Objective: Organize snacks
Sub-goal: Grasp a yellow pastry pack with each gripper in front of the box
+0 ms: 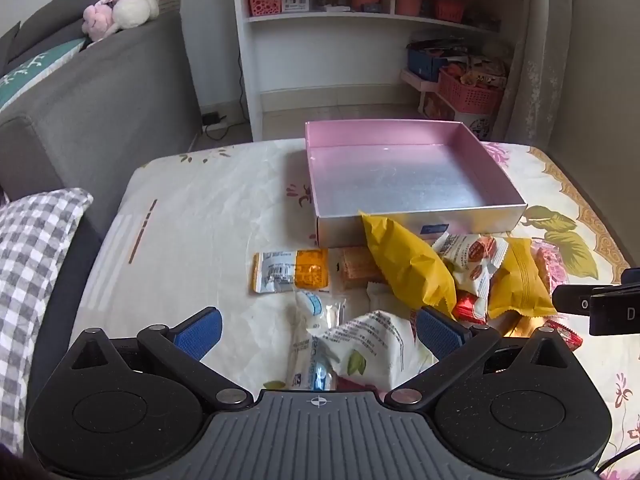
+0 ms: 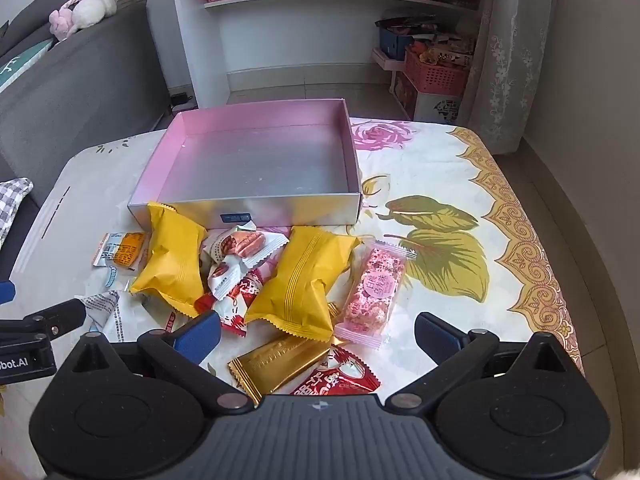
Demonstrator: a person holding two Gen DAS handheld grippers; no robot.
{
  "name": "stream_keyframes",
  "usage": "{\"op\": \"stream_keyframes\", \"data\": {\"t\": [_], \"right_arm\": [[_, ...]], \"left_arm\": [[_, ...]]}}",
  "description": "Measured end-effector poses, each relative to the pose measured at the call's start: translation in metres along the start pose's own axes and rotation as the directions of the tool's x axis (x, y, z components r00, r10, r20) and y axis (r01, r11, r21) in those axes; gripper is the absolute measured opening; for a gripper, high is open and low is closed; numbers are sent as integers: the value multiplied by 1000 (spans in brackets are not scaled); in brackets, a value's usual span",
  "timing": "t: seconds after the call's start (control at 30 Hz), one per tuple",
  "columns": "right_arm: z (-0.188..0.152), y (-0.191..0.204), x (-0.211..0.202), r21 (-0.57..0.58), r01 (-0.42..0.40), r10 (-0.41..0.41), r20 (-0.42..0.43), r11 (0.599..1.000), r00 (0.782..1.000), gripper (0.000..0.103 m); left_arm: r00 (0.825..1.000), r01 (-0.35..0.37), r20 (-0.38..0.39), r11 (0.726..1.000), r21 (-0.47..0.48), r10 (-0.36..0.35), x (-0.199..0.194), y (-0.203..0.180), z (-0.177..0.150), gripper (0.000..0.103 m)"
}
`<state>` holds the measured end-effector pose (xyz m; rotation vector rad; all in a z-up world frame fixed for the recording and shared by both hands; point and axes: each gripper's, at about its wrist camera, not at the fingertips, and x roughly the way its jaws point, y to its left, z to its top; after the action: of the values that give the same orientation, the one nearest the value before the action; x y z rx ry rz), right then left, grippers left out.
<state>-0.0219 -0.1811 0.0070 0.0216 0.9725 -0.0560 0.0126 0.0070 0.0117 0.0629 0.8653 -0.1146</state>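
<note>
Left gripper [image 1: 318, 330] tilted down, wide open over snacks [image 1: 412, 276], right gripper [image 2: 318, 336] likewise

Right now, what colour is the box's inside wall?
Pink, the box; clearest in the right wrist view.

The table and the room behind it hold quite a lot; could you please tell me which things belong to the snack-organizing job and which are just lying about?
Belongs to the job:
- pink box, nothing in it
- two yellow packets
- pink bar
- gold bar
- white packet

Just lying about:
- plush toy
- checked cushion
- red basket
</note>
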Motion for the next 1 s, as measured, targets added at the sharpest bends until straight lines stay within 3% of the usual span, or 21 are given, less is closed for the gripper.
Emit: {"op": "stream_keyframes", "data": {"t": [0.13, 0.27, 0.37, 0.67, 0.73, 1.0], "right_arm": [[9, -9, 12, 48, -25, 27, -55, 999, 998, 96], [18, -17, 29, 91, -95, 104, -102, 991, 989, 96], [21, -16, 36, 132, -142, 159, -131, 981, 979, 93], [29, -27, 66, 242, -210, 245, -123, 947, 962, 62], [30, -30, 70, 285, -243, 284, -110, 927, 952, 58], [32, -38, 85, 343, -220, 273, -112, 913, 956, 54]], "left_arm": [[998, 60, -2, 998, 2, -60, 13, 10, 10, 103], [997, 83, -10, 997, -8, -83, 25, 15, 19, 103], [990, 130, -39, 990, -61, -133, 35, 18, 27, 103], [954, 272, -81, 946, -177, -290, 63, 3, 37, 100], [944, 296, -89, 934, -201, -318, 69, -1, 38, 97], [931, 301, -128, 917, -263, -343, 90, -12, 39, 74]]}}
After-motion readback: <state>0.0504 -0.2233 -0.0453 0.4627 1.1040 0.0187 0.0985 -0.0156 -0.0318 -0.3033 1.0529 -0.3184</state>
